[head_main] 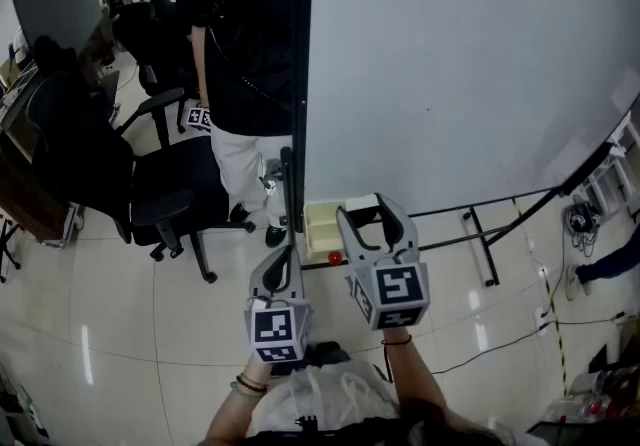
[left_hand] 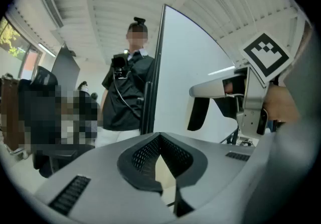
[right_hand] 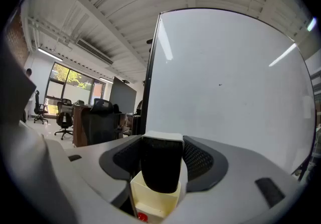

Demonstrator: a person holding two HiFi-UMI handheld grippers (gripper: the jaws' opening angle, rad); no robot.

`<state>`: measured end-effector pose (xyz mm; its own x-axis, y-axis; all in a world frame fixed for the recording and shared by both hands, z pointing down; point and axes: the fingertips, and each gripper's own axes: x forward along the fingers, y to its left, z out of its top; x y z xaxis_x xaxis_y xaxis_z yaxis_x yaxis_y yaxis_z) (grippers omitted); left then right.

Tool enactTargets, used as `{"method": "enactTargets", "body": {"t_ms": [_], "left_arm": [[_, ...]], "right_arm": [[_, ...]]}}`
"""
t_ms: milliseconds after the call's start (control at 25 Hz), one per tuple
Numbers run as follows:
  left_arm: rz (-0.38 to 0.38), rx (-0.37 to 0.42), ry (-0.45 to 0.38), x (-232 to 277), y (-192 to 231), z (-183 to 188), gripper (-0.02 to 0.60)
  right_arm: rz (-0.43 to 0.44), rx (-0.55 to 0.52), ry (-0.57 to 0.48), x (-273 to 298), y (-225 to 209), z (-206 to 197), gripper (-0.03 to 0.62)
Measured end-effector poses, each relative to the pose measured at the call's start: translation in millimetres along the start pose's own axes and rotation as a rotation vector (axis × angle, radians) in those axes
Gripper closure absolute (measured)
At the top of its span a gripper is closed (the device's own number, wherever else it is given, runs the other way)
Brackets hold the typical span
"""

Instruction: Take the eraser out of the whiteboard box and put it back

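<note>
A cream whiteboard box (head_main: 318,224) hangs at the lower left corner of the whiteboard (head_main: 460,64). My right gripper (head_main: 374,226) is shut on the eraser (head_main: 367,217), a black block with a white back. In the right gripper view the eraser (right_hand: 160,168) stands upright between the jaws of the right gripper (right_hand: 161,157), just above the open box (right_hand: 153,199). A small red thing (right_hand: 142,217) lies in the box. My left gripper (head_main: 286,256) is shut and holds nothing, just left of the box. Its jaws (left_hand: 161,160) meet in front of the cream box (left_hand: 165,174).
A person in a black top and white trousers (head_main: 245,54) stands at the whiteboard's left edge. A black office chair (head_main: 150,184) is further left. The whiteboard's black stand legs (head_main: 480,246) and cables (head_main: 545,284) run across the floor to the right.
</note>
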<state>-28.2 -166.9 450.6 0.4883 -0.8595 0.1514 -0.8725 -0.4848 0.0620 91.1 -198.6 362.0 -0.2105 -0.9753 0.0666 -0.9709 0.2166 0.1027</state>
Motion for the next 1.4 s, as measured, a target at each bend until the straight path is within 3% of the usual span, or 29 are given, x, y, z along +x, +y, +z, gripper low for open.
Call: {"method": "enactTargets", "body": {"t_ms": [200,680,1080,1400], "left_arm": [[-0.048,0.065,0.017,-2.1,-12.9,-0.6,0.580],[0.017,0.078,0.015,-9.6,-3.3,3.2,0.580],[0.046,0.076,0.007,-7.6,3.3,3.6,0.580],[0.083,0.069,0.011,-11.5,14.5,2.1,0.580]], "right_arm": [[0.007,-0.008,0.000,3.3,-0.9,0.7,0.332],[-0.004,-0.005,0.095,40.5,-2.7,-41.0,0.332],[-0.007,0.022,0.102,53.3,-7.6,-48.9,0.332],[0.015,0.018,0.243,69.3,7.5,-111.0,0.332]]}}
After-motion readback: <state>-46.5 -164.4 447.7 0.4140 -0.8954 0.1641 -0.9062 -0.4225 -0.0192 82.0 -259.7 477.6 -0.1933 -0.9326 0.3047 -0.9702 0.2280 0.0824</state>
